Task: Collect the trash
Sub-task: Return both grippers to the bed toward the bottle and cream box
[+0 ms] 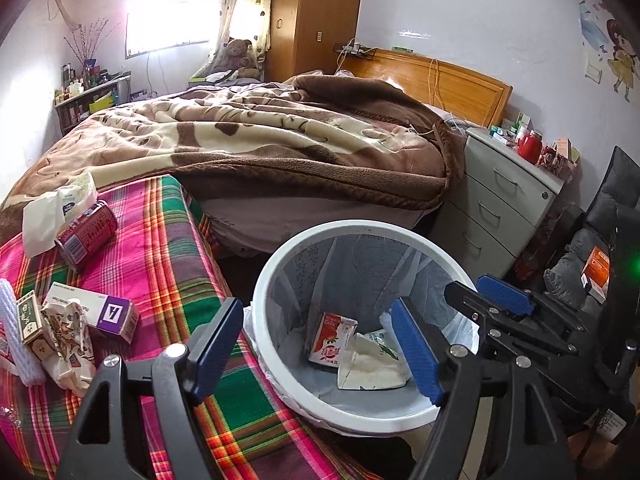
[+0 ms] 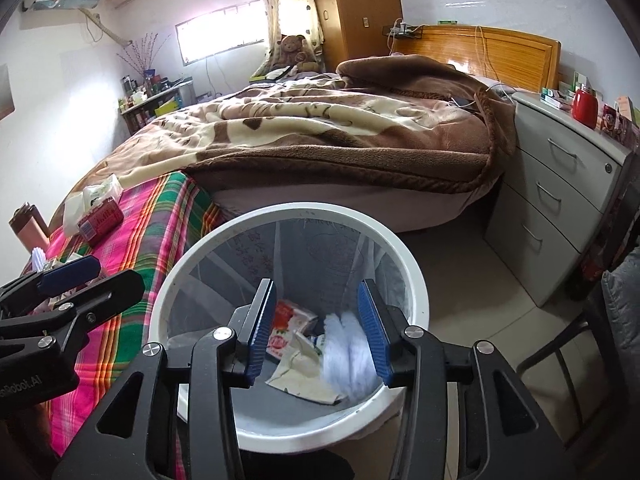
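Observation:
A white bin (image 1: 280,264) (image 2: 412,276) with a liner stands on the floor beside a plaid-covered surface (image 1: 168,264) (image 2: 132,248). Inside lie a red-and-white carton (image 1: 330,340) (image 2: 286,320), a crumpled pale wrapper (image 1: 372,364) (image 2: 300,376), and a blurred white foam sleeve (image 2: 348,352) between my right fingers, seemingly falling. My right gripper (image 2: 318,332) is open above the bin. My left gripper (image 1: 316,344) is open over the bin's left rim. On the plaid lie a red can (image 1: 86,232) (image 2: 100,220), a purple-and-white box (image 1: 100,312), a small green box (image 1: 30,320), a patterned wrapper (image 1: 66,340) and a tissue pack (image 1: 56,208).
A bed with a brown blanket (image 1: 260,136) (image 2: 320,120) lies behind the bin. A grey drawer unit (image 1: 500,204) (image 2: 560,200) stands to the right with a red jar (image 1: 529,146). A dark chair (image 1: 612,240) is at the far right. A white netted sleeve (image 1: 16,340) lies at the plaid's left edge.

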Tool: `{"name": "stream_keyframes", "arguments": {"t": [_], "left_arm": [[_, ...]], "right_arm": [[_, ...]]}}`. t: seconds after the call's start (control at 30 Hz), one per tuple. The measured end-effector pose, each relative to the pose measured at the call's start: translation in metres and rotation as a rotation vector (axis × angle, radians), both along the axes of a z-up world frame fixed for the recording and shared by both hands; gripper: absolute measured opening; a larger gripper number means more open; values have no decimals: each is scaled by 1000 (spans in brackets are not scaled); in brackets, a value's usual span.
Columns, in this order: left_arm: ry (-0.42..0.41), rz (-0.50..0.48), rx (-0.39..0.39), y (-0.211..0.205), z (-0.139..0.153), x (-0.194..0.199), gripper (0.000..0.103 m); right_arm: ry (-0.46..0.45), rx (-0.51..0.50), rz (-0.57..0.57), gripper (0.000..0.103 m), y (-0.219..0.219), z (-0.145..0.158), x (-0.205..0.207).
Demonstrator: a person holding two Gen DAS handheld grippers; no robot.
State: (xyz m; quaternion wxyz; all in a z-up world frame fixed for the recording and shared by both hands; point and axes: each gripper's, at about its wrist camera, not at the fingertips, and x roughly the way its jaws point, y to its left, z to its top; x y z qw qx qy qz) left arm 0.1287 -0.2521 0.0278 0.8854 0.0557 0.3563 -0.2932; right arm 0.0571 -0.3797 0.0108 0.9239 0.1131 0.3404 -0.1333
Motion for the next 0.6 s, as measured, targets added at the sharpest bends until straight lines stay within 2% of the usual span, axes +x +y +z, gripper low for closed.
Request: {"name": "stream_keyframes", "arguments": {"t": [0.6], "left_arm": [[-45,125,-23,74,13,0,78]], "right_arm": [[-48,-10,100,44,46,14,11]]}}
